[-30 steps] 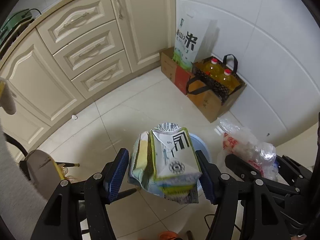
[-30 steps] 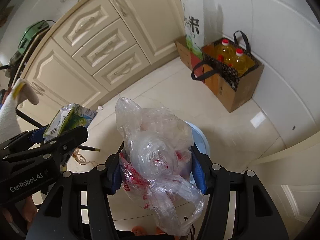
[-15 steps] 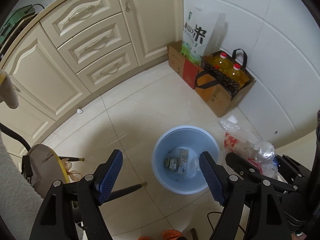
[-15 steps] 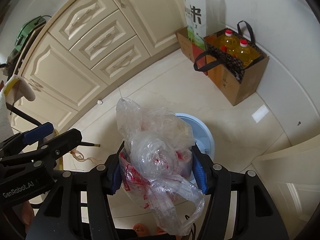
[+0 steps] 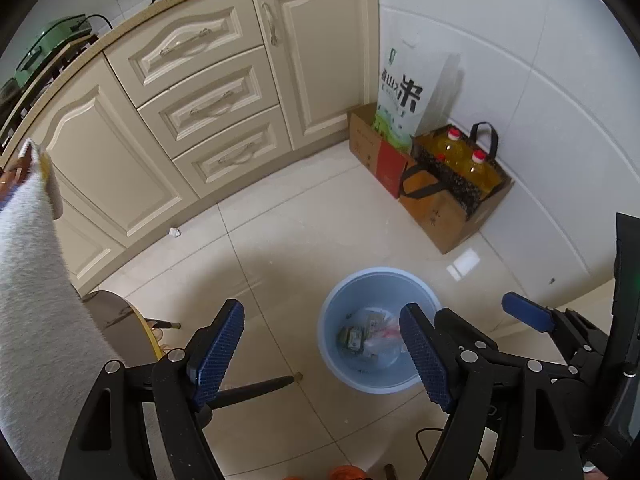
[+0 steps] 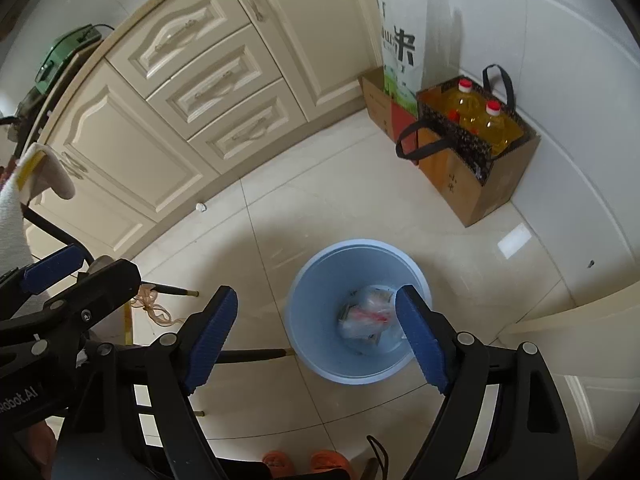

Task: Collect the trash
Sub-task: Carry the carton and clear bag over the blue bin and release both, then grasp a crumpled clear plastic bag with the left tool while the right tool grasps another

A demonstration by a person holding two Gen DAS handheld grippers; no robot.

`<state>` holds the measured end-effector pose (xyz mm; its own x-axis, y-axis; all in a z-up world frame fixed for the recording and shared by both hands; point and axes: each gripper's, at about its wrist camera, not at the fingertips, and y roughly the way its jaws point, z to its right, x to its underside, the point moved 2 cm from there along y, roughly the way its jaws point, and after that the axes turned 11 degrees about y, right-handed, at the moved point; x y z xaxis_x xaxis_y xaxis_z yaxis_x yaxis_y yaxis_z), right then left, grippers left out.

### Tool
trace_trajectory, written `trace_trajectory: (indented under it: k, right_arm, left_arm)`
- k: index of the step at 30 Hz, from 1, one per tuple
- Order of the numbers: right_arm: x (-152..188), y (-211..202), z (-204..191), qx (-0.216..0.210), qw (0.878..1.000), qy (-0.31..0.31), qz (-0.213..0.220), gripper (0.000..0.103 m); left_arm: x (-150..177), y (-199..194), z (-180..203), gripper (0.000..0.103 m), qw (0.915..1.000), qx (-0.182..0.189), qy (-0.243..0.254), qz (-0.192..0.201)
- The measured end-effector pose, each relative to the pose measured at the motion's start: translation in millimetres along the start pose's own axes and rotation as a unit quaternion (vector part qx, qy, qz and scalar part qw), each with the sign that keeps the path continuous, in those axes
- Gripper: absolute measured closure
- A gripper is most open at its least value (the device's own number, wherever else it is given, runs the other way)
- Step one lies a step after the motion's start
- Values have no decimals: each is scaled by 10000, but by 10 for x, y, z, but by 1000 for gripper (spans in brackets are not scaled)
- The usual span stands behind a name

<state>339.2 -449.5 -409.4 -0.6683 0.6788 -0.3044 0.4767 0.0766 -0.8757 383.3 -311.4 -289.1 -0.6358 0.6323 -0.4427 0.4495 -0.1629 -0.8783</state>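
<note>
Blue ribbed pads of the left gripper (image 5: 322, 354) were seen spread wide apart in the left wrist view, with nothing held between them. A pale blue bin (image 5: 362, 382) was seen on the tiled floor (image 5: 304, 232) just beyond the right-hand pad. A flattened carton (image 5: 352, 338) and a clear plastic bag (image 5: 382, 342) were seen lying together at the bottom of the bin. The right gripper (image 5: 532, 316) was seen at the right edge of the view, beside the bin. Cream cabinets (image 5: 200, 104) were seen along the far edge of the floor. A rice sack (image 5: 400, 108) and a brown bag with two oil bottles (image 5: 460, 184) were seen near the wall corner.

In the right wrist view, the right gripper (image 6: 316, 338) was shown with its pads likewise held far apart and empty. The bin (image 6: 316, 308) was seen directly ahead on the floor, with the plastic bag (image 6: 366, 314) lying inside it over the carton, of which only an edge was seen. The left gripper (image 6: 52, 268) was seen at the left edge. Orange slippers (image 6: 300, 460) were seen at the bottom edge.
</note>
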Motion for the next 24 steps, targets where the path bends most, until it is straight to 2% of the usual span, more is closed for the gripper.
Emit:
trace_trajectory:
  k: [6, 13, 16, 19, 21, 24]
  right_arm:
    - [31, -337, -116, 9, 9998, -92, 198, 20]
    - [126, -972, -414, 32, 9973, -415, 609, 20]
    - [170, -1322, -623, 51, 9935, -662, 920, 15]
    - [246, -1627, -893, 15, 9881, -949, 1207, 12]
    - [320, -1820, -1136, -68, 9837, -1160, 1374, 8]
    - [458, -2036, -1544, -291, 9764, -1491, 1532, 7]
  left_arm:
    - [117, -347, -56, 26, 9998, 20, -42, 217]
    - [404, -1053, -202, 26, 9973, 96, -201, 693]
    - [628, -1558, -348, 25, 9928, 120, -309, 1150]
    - [903, -1988, -548, 15, 9870, 26, -463, 1541]
    - [1116, -2262, -764, 13, 9824, -29, -622, 1763]
    - [1482, -2634, -1166, 12, 9748, -147, -913, 2029]
